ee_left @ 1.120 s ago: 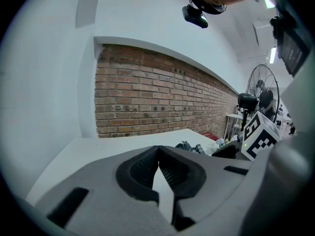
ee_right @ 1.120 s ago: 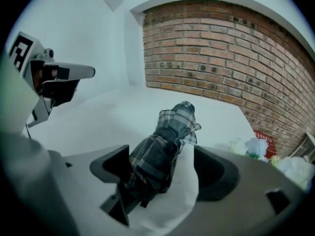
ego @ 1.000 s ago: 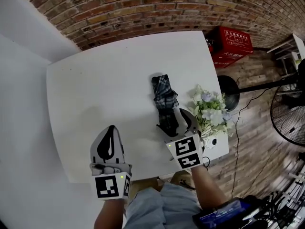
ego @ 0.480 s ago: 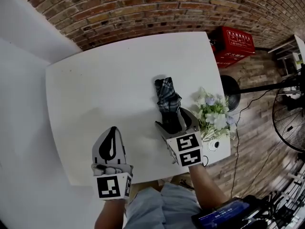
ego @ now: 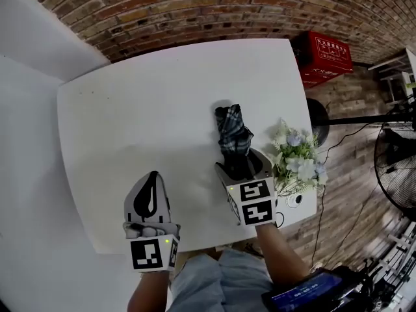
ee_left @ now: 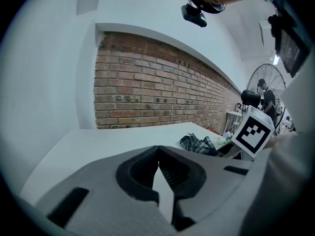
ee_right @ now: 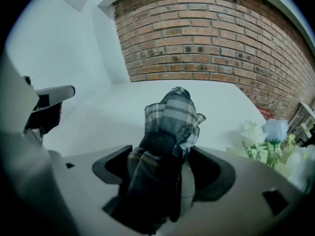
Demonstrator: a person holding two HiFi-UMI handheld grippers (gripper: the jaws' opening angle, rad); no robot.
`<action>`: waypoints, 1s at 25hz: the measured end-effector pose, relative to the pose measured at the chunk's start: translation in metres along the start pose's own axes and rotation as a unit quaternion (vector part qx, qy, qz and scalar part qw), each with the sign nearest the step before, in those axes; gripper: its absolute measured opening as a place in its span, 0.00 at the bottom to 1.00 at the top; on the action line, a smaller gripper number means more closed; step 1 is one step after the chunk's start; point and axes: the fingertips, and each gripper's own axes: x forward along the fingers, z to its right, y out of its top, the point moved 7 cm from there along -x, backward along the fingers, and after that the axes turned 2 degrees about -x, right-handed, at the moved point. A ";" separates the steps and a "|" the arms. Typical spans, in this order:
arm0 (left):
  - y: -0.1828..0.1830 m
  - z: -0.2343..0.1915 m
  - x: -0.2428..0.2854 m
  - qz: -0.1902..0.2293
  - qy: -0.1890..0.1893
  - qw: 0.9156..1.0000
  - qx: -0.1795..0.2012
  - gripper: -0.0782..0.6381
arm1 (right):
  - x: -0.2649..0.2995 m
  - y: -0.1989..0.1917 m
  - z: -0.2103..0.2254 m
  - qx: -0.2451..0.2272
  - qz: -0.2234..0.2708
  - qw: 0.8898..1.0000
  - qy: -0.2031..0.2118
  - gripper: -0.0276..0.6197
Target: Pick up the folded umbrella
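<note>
Plaid in dark blue, grey and white, the folded umbrella (ego: 232, 134) lay on the white table (ego: 130, 103) close to its right edge, about midway between the far and near edges, with its length running from far to near. The right gripper (ego: 242, 164) tilted steeply down over the umbrella's darker near end, its marker cube (ego: 251, 203) facing up. Its jaws stood one on each side of that end and were closing on it. In the right gripper view the bundled fabric filled most of the space between them, but a sliver of table showed against the right-hand jaw, so the pads had not clamped down. The umbrella rested flat on the tabletop. The left gripper (ego: 151, 176) hung over the near edge of the table, well apart from the umbrella and to its left. Its jaws were clenched tip to tip with nothing between them, which the left gripper view confirmed; that view also caught the umbrella lying farther along the table. White and pale blue flowers (ego: 296, 164) stood at the near right corner, just beside the right gripper. A brick wall (ego: 195, 5) ran behind the far edge. On the wooden floor beyond the right edge sat a red crate (ego: 328, 58) near the far right corner, and a fan (ego: 396, 168) stood farther out.
</note>
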 end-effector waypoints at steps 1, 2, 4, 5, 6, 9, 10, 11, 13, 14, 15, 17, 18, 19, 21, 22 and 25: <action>-0.001 0.001 0.001 0.000 -0.001 1.000 0.000 0.12 | 0.000 0.000 0.000 -0.001 -0.001 1.000 -0.001 0.61; -0.001 0.001 0.002 0.000 -0.003 1.000 -0.001 0.12 | 0.000 0.000 0.000 -0.001 -0.002 1.000 -0.002 0.61; -0.001 0.002 0.004 0.000 -0.005 1.000 -0.001 0.12 | 0.001 0.000 0.000 -0.001 -0.003 1.000 -0.004 0.61; -0.001 0.002 0.005 0.000 -0.006 1.000 -0.002 0.12 | 0.002 0.000 0.000 -0.001 -0.003 1.000 -0.004 0.61; 0.000 0.002 0.005 0.000 -0.006 1.000 -0.002 0.12 | 0.002 0.000 0.000 -0.002 -0.003 1.000 -0.004 0.61; 0.000 0.001 0.004 0.002 -0.006 1.000 -0.002 0.12 | 0.001 0.000 0.000 -0.005 -0.002 1.000 -0.007 0.60; 0.001 0.001 0.004 0.003 -0.005 1.000 -0.002 0.12 | 0.001 0.000 0.000 -0.005 -0.001 1.000 -0.009 0.59; 0.001 0.000 0.004 0.004 -0.004 1.000 -0.002 0.12 | 0.002 0.000 0.001 -0.004 -0.002 1.000 -0.012 0.58; 0.001 -0.001 0.003 0.005 -0.003 1.000 -0.002 0.12 | 0.002 -0.001 0.003 -0.001 -0.002 1.000 -0.018 0.51; 0.002 -0.001 0.003 0.006 -0.002 1.000 -0.002 0.12 | 0.001 0.000 0.004 -0.001 -0.002 1.000 -0.020 0.49; 0.002 -0.001 0.002 0.006 -0.002 1.000 -0.002 0.12 | 0.001 0.000 0.005 -0.001 -0.001 1.000 -0.021 0.48; 0.003 -0.001 0.001 0.008 -0.001 1.000 -0.002 0.12 | 0.001 0.000 0.006 0.000 -0.001 1.000 -0.023 0.46; 0.003 -0.001 0.000 0.009 0.000 1.000 -0.002 0.12 | 0.000 0.000 0.006 0.002 -0.001 1.000 -0.024 0.45; 0.004 -0.001 -0.001 0.009 0.000 1.000 -0.001 0.12 | 0.000 0.000 0.007 0.006 0.000 1.000 -0.026 0.44; 0.005 0.000 -0.003 0.011 0.001 1.000 -0.001 0.12 | -0.002 0.000 0.007 0.015 0.003 0.999 -0.029 0.40; 0.005 0.000 -0.005 0.012 0.002 1.000 -0.001 0.12 | -0.002 -0.001 0.008 0.018 0.005 0.999 -0.029 0.39; 0.007 0.000 -0.008 0.015 0.004 1.000 0.001 0.12 | -0.004 -0.001 0.008 0.022 0.012 0.999 -0.026 0.36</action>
